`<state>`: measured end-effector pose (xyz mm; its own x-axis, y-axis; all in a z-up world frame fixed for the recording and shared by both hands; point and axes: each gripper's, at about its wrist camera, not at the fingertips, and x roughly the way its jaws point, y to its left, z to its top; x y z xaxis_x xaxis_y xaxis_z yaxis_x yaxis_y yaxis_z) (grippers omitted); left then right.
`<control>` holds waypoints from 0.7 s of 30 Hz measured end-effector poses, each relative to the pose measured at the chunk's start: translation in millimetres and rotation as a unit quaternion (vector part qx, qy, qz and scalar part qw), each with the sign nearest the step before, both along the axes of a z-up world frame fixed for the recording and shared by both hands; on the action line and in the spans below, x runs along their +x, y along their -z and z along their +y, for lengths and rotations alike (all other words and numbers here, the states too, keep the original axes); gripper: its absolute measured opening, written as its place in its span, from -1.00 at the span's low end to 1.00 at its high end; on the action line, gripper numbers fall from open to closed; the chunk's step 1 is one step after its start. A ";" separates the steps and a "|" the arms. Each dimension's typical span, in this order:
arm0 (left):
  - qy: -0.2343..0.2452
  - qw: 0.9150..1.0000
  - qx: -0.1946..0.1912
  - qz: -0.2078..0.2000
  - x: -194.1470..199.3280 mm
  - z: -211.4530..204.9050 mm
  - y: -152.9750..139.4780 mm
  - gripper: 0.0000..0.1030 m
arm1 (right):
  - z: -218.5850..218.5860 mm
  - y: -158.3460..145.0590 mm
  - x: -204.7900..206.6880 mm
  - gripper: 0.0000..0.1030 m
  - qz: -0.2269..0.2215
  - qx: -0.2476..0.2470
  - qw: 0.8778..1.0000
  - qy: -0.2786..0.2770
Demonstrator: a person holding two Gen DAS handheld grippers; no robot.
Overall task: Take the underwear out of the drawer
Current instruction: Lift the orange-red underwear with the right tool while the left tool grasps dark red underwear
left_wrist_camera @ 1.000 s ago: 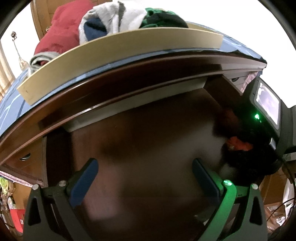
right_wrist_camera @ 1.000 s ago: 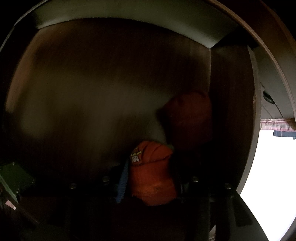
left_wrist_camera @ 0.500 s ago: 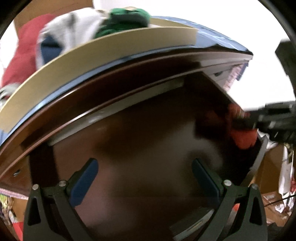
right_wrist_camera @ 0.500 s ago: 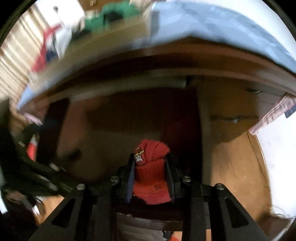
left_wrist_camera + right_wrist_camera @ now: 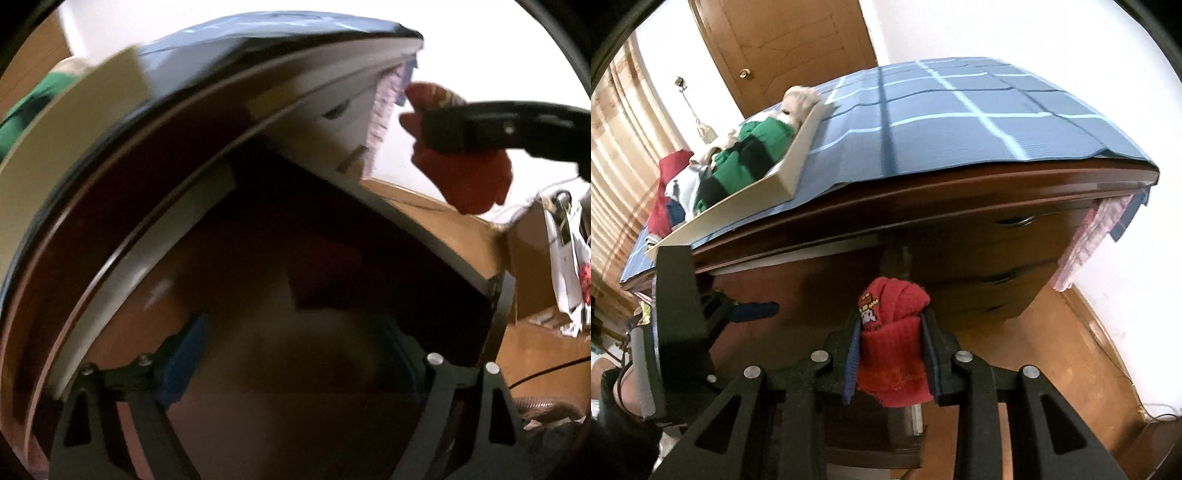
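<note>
Since a second ago the right gripper [image 5: 893, 354] has lifted a red bundle [image 5: 892, 354] out of the dark drawer [image 5: 314, 332] into the light, while the left gripper [image 5: 291, 354] has swung right across the drawer mouth.

Nearest in the right wrist view, the right gripper's jaws pinch the bundle, a rolled red knit with a small printed patch, apparently the underwear; its top pokes up past the fingertips. It hangs clear of the drawer, in front of the dresser [image 5: 997, 236].

In the left wrist view, the left gripper's jaws are spread and closing, with nothing between them. Below lies the brown drawer floor, where a dim reddish shape may be another garment; blur hides it.

Farther off, a blue checked cloth [image 5: 960, 110] covers the dresser top. At its far left sits a tray [image 5: 798, 147] piled with green, white and red clothes. Behind stands a door [image 5: 783, 48].

The removal step looks nearly done. Next, the bundle likely needs carrying to a resting place, perhaps the tray or cloth, before release.
</note>
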<state>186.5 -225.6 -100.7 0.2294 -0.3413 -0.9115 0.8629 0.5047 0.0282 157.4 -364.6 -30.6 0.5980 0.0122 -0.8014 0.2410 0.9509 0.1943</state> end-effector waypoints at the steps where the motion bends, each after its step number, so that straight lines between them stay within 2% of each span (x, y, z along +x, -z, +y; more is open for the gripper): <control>1: 0.005 1.000 0.003 0.001 1.0 -6.0 2.6 0.72 | -7.3 2.4 0.8 -0.37 -0.004 -0.001 1.000 0.003; 8: 0.046 0.998 0.033 0.018 3.7 -36.8 24.1 0.70 | -31.1 7.2 -6.3 -0.37 -0.018 0.011 1.000 0.009; 14: 0.047 0.997 0.056 0.038 9.2 -54.6 34.8 0.42 | -40.3 12.3 -5.7 -0.37 -0.019 0.023 1.000 0.010; 18: 0.050 0.994 0.076 0.055 11.9 -58.9 43.7 0.05 | -43.2 14.6 -5.5 -0.37 -0.018 0.031 0.999 0.010; 21: 0.054 0.994 0.071 0.058 10.8 -62.8 43.5 0.05 | -43.8 13.9 -8.0 -0.37 -0.018 0.030 0.999 0.013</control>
